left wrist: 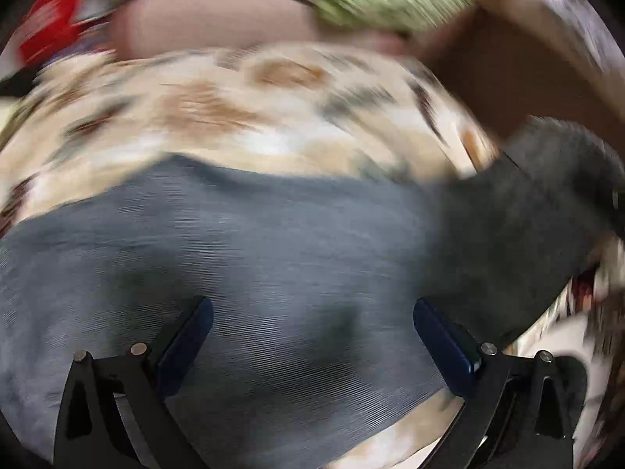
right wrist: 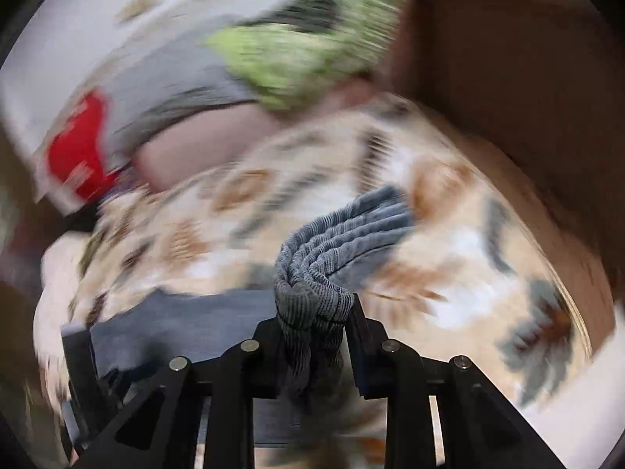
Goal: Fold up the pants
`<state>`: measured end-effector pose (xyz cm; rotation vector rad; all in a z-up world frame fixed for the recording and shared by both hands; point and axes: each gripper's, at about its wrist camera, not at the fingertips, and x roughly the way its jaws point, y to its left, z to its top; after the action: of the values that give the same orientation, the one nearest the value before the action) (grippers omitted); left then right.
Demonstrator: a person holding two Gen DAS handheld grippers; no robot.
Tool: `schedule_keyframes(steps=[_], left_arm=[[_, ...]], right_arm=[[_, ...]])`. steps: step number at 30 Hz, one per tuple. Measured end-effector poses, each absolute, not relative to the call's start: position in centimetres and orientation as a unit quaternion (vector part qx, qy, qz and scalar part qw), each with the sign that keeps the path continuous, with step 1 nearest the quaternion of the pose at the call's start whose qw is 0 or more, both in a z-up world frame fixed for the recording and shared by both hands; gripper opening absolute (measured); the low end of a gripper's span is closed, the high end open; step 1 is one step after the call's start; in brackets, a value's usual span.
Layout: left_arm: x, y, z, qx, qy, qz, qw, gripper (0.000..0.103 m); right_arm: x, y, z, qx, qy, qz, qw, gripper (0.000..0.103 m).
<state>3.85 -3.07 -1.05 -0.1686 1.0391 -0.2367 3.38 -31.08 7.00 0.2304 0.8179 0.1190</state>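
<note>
Grey-blue ribbed knit, soft and limp: the pants (left wrist: 242, 242) lie spread on the patterned bedspread (left wrist: 218, 117), filling the lower half of the left view. My right hand-held gripper (right wrist: 312, 308) is clamped on a bunched edge at lower centre; fabric drapes away toward the upper right. My left hand-held gripper (left wrist: 312, 308) hangs wide open over flat cloth. Light, no stiffness, likely sags: I'd pinch hems or the waistband, not mid-panel.
</note>
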Motion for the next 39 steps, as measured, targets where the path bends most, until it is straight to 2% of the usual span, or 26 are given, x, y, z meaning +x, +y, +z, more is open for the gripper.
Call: schedule_keyframes(steps=[3,6,8,9,10,11,12,16,19,21,23,25,26,28,33,36,39], left_arm=[[1.7,4.8,0.3,-0.14,0.469,-0.049,0.871,0.102],[-1.0,10.3,0.1,-0.172,0.462,0.001,0.87,0.102],[-2.1,12.3,-0.8,-0.175,0.47,0.031,0.865,0.102],[-2.0,12.6,-1.2,-0.175,0.474,0.036,0.862,0.102],[-2.3,12.7,-1.4,-0.175,0.476,0.038,0.861,0.102],[-2.4,12.5,-1.2,-0.173,0.477,0.032,0.861,0.102],[-2.2,12.1,-1.0,-0.171,0.476,0.026,0.862,0.102],[-0.2,7.1,1.6,-0.164,0.454,-0.04,0.875,0.102],[0.8,3.1,2.7,-0.142,0.439,-0.073,0.884,0.102],[0.8,0.5,2.5,-0.129,0.439,-0.083,0.885,0.102],[1.5,-1.9,0.3,-0.092,0.463,-0.081,0.878,0.102],[2.5,-3.9,-4.2,-0.032,0.527,-0.05,0.848,0.102],[2.8,-4.5,-6.6,-0.007,0.555,-0.039,0.831,0.102],[1.5,-5.6,-6.4,0.044,0.511,-0.038,0.857,0.103],[1.6,-4.9,-6.5,0.029,0.515,-0.045,0.856,0.103],[1.7,-5.1,-6.7,0.029,0.511,-0.046,0.858,0.103],[1.6,-5.0,-6.8,0.026,0.508,-0.046,0.86,0.103]], right_arm=[[1.4,-23.1,7.4,0.062,0.384,0.134,0.912,0.027],[0.0,-16.5,3.5,0.037,0.402,0.187,0.895,0.029],[0.0,-13.4,-1.7,0.035,0.455,0.218,0.862,0.038],[0.1,-12.4,-4.0,0.029,0.485,0.228,0.844,0.047],[-0.1,-11.9,-5.7,0.021,0.495,0.231,0.838,0.048],[-1.0,-11.9,-5.1,0.008,0.455,0.234,0.859,0.052],[-1.1,-12.1,-4.5,0.007,0.456,0.245,0.856,0.063],[-1.4,-16.4,-2.1,0.098,0.453,0.266,0.845,0.072],[-0.8,-21.6,-2.5,0.188,0.447,0.227,0.845,0.072],[0.3,-25.1,-4.9,0.265,0.473,0.199,0.816,0.072],[1.8,-27.6,-8.4,0.35,0.515,0.198,0.757,0.072],[2.1,-28.6,-8.0,0.378,0.52,0.206,0.738,0.072],[2.8,-28.8,-7.4,0.374,0.534,0.209,0.729,0.072],[3.6,-29.2,-5.3,0.359,0.523,0.219,0.741,0.072],[8.5,-29.8,-1.6,0.354,0.492,0.244,0.757,0.072],[13.1,-28.1,-3.1,0.364,0.522,0.27,0.723,0.072],[16.8,-26.6,-6.9,0.334,0.563,0.258,0.71,0.072]])
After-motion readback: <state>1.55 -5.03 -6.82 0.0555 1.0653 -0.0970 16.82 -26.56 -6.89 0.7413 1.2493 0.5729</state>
